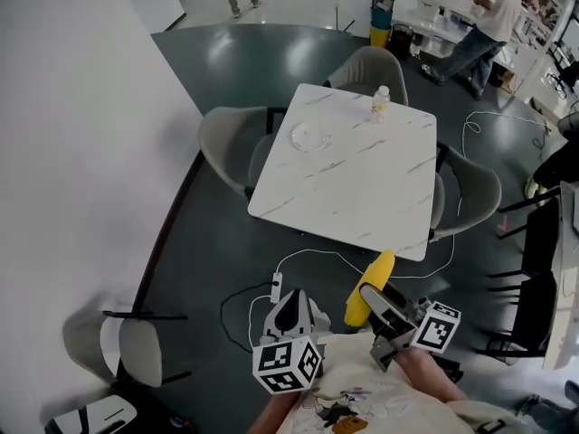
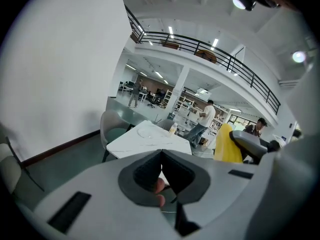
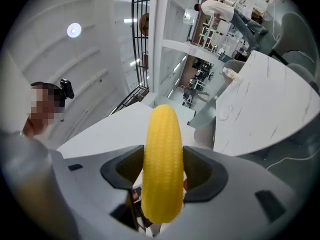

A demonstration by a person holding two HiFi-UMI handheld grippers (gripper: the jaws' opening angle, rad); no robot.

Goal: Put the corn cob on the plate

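My right gripper (image 1: 373, 300) is shut on a yellow corn cob (image 1: 372, 282), held in the air below the near edge of the white marble table (image 1: 362, 188). In the right gripper view the corn cob (image 3: 162, 164) stands upright between the jaws, its tip well above them. A clear glass plate (image 1: 312, 136) lies on the far left part of the table, well away from both grippers. My left gripper (image 1: 290, 308) hangs beside the right one, shut on nothing. In the left gripper view the plate (image 2: 146, 133) shows far ahead and the corn cob (image 2: 227, 145) at the right.
A small bottle (image 1: 381, 103) stands near the table's far edge. Grey chairs (image 1: 226, 147) ring the table, and another chair (image 1: 122, 346) stands by the white wall at left. A white cable (image 1: 308, 259) runs over the dark floor. A person (image 1: 484, 25) stands far back right.
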